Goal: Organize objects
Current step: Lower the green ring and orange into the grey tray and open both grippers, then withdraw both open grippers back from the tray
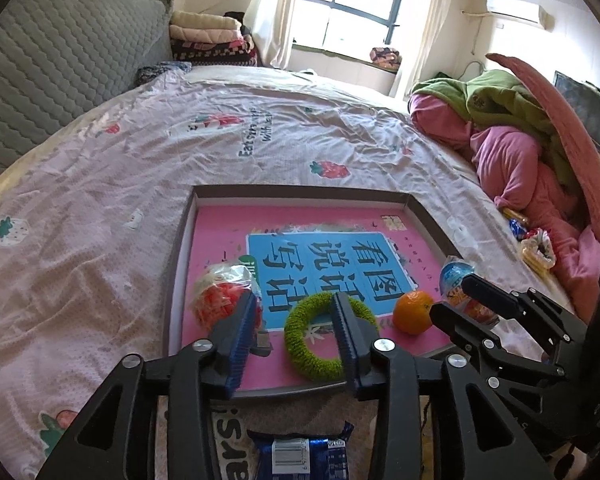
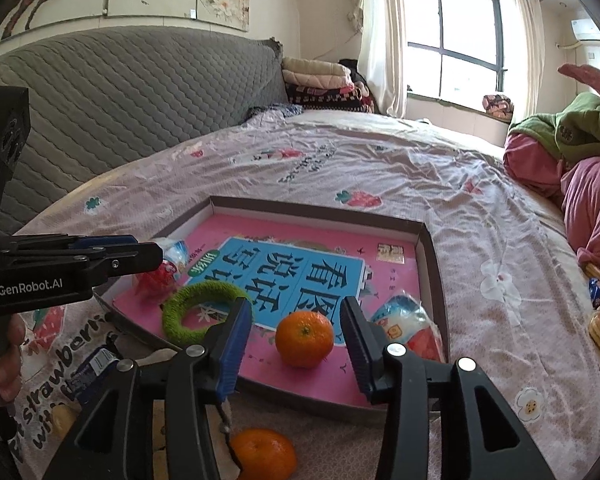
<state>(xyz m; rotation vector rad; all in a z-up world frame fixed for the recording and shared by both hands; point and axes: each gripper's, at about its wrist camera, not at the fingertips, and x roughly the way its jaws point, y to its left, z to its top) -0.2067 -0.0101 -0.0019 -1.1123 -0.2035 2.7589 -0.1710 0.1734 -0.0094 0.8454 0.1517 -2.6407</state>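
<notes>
A shallow tray (image 1: 300,191) with a pink book in it lies on the bed. In the tray are a green fuzzy ring (image 1: 308,364), an orange (image 1: 412,312), a red snack bag (image 1: 220,296) and a blue-and-red snack bag (image 1: 456,276). My left gripper (image 1: 294,308) is open over the tray's near edge, its right finger crossing the ring, nothing pressed. My right gripper (image 2: 296,308) is open too; the orange (image 2: 304,338) rests on the book between its fingers with gaps on both sides. A second orange (image 2: 264,456) lies on the bed under it.
A blue packet (image 1: 300,456) lies on the sheet in front of the tray. Pink and green bedding (image 1: 512,148) is piled at the right, with snack packets (image 1: 536,248) beside it. A grey quilted headboard (image 2: 140,92) and folded blankets (image 2: 320,84) stand at the back.
</notes>
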